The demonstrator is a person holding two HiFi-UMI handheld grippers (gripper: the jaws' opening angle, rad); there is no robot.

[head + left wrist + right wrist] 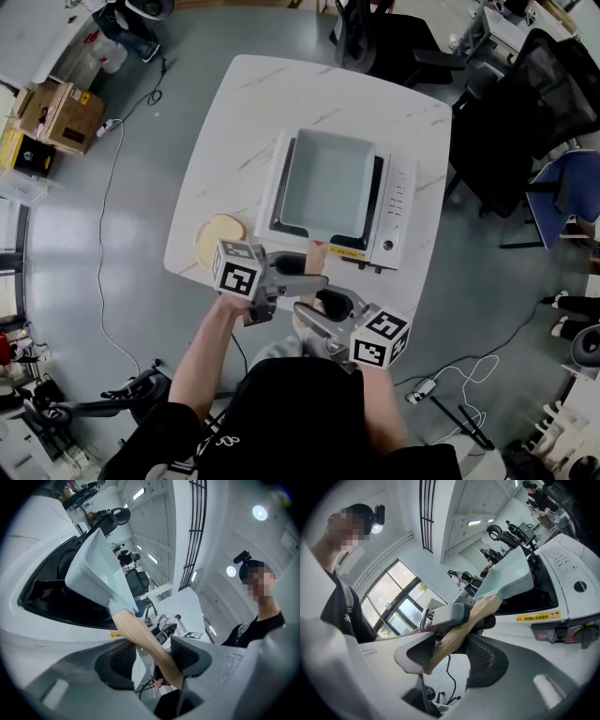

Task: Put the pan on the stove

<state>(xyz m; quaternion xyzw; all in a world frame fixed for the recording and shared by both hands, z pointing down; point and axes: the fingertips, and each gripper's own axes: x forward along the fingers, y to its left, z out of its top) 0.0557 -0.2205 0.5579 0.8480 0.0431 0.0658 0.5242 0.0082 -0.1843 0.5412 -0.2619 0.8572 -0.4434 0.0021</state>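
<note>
Head view: the pan [328, 183] rests on the stove [398, 211] at the centre of the table [234, 122], its handle [317, 255] pointing to 6 o'clock.
Left gripper view: the left gripper [152, 656] jaws pinch the handle.
Right gripper view: the right gripper [452, 651] jaws pinch it too.
Placement appears complete; the next move calls for releasing both.

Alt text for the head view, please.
A square pale-blue pan lies over a white stove on a white marble table. The left gripper and right gripper meet at its wooden handle.
</note>
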